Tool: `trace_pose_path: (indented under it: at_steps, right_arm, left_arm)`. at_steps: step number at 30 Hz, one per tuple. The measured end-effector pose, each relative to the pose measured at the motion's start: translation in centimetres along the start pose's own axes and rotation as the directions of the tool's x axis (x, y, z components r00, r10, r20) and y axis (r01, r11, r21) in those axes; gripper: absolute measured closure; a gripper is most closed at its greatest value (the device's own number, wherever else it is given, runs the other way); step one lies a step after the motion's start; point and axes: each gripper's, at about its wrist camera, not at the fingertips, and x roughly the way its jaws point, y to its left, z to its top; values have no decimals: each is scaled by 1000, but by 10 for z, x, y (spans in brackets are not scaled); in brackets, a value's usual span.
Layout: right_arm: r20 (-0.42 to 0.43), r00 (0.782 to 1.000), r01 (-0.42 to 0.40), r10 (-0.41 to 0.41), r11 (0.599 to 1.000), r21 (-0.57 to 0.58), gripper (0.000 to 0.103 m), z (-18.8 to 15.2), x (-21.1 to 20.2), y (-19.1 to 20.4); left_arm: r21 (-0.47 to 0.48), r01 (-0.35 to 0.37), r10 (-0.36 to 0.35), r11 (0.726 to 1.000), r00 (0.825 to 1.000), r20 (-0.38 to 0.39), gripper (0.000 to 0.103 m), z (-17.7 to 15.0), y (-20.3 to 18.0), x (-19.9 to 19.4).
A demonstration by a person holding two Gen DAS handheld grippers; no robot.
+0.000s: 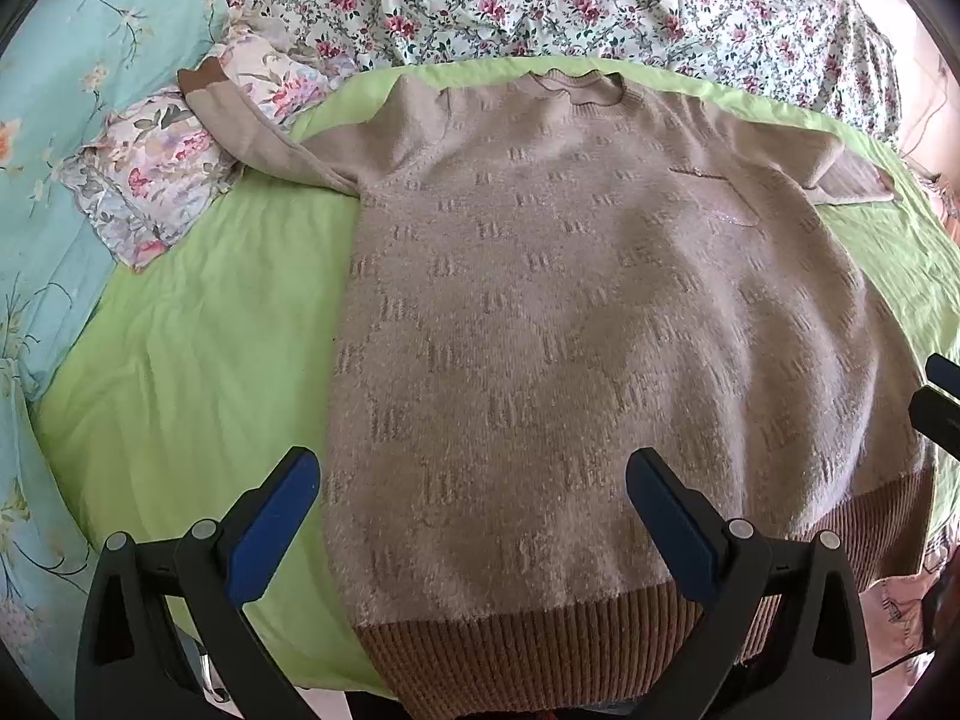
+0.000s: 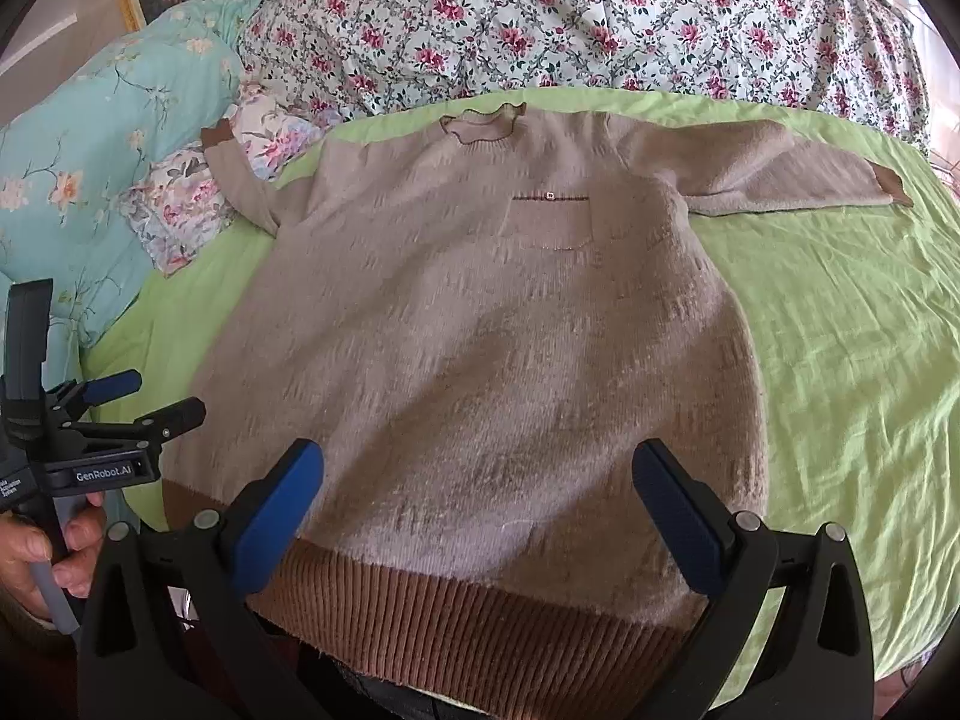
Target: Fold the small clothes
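Observation:
A small beige knitted sweater (image 1: 570, 312) with a brown ribbed hem lies flat and face up on a lime-green sheet (image 1: 198, 348), neck at the far end. Both sleeves are spread out sideways. Its chest pocket (image 2: 549, 219) shows in the right wrist view. My left gripper (image 1: 474, 480) hovers open over the hem's left part, holding nothing. My right gripper (image 2: 477, 474) is open too, above the sweater (image 2: 480, 348) near the hem's right part. The left gripper (image 2: 120, 402) also appears at the left edge of the right wrist view, held by a hand (image 2: 36, 552).
A floral quilt (image 1: 540, 0) is bunched behind the sweater's neck. A turquoise flowered duvet (image 1: 72, 120) and a small pastel floral pillow (image 1: 162, 180) lie to the left, under the left cuff (image 1: 201, 81). Bare green sheet (image 2: 840, 360) stretches to the right.

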Motion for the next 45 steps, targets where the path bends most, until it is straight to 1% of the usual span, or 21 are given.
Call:
trace_pose_path:
  at_steps: [3, 4, 8, 9, 10, 13, 16, 19, 21, 24, 26, 27, 29, 30, 32, 33, 35, 37, 39, 41, 45]
  right_arm:
    - [-19, 1000, 15, -15, 1000, -4, 0, 2, 3, 0]
    - [-36, 999, -1, 2, 1000, 18, 0, 2, 3, 0]
    - [-68, 995, 68, -69, 997, -19, 0, 3, 7, 0]
    - [-63, 996, 68, -69, 997, -19, 0, 3, 8, 0]
    - [-23, 997, 78, -79, 996, -40, 0, 3, 8, 0]
    - [26, 997, 71, -70, 996, -52, 0, 5, 9, -2]
    - [29, 997, 73, -71, 996, -44, 0, 8, 10, -7]
    - [42, 999, 24, -23, 1000, -6, 0, 16, 8, -21]
    - [65, 998, 21, -22, 1000, 18, 0, 23, 4, -36]
    - [89, 994, 55, -63, 994, 90, 1, 39, 2, -72]
    - [130, 986, 90, -108, 986, 137, 6, 53, -6, -105]
    - [153, 980, 100, -124, 983, 156, 12, 60, -9, -119]
    - [165, 971, 132, -170, 967, 219, 21, 75, -13, -155]
    - [169, 967, 145, -193, 954, 264, 23, 83, -15, -179]
    - [190, 960, 131, -205, 931, 341, 24, 98, -13, -218]
    - [180, 958, 142, -223, 916, 376, 29, 103, -7, -236]
    - [173, 945, 175, -276, 879, 444, 36, 117, -4, -278]
    - [154, 943, 175, -295, 835, 522, 44, 129, 7, -319]
    - [149, 935, 187, -323, 803, 566, 48, 145, 17, -356]
    - [133, 917, 233, -376, 775, 587, 51, 157, 27, -379]
    - [111, 908, 242, -405, 721, 649, 55, 180, 47, -426]
  left_arm:
    - [-1, 6, -6, 1000, 1000, -14, 1, 3, -2, 3]
    - [-2, 9, -9, 1000, 1000, -17, 1, 4, -2, 4]
    - [-5, 28, -28, 1000, 999, -33, 1, 9, -5, 9]
    - [-2, 27, -27, 1000, 999, -32, 1, 10, -5, 10]
    - [2, 24, -24, 1000, 999, -29, 1, 11, -7, 11]
    - [16, 15, -15, 1000, 1000, -11, 1, 15, -11, 13]
    - [10, 27, -27, 1000, 999, -19, 1, 19, -11, 17]
    - [0, 21, -21, 1000, 1000, -15, 1, 27, -7, 22]
    - [-7, 14, -14, 1000, 1000, -14, 1, 34, -3, 26]
    - [-21, 3, -3, 1000, 1000, -3, 1, 49, 6, 31]
    - [-29, -14, 14, 999, 1000, 5, 1, 59, 12, 34]
    - [-34, -19, 19, 999, 1000, 5, 1, 65, 15, 36]
    - [-46, -29, 30, 999, 999, 14, 1, 76, 21, 40]
    - [-51, -32, 33, 998, 999, 19, 1, 80, 24, 41]
    - [-62, -41, 42, 997, 999, 20, 1, 89, 28, 44]
    - [-68, -46, 47, 997, 999, 17, 1, 94, 31, 47]
    - [-78, -59, 60, 995, 998, 5, 1, 100, 34, 52]
    - [-76, -76, 75, 994, 997, -16, 1, 105, 33, 59]
    - [-72, -85, 82, 994, 996, -34, 1, 109, 31, 67]
    - [-61, -92, 89, 994, 995, -52, 1, 113, 26, 75]
    - [-52, -87, 82, 995, 992, -94, 1, 117, 14, 93]
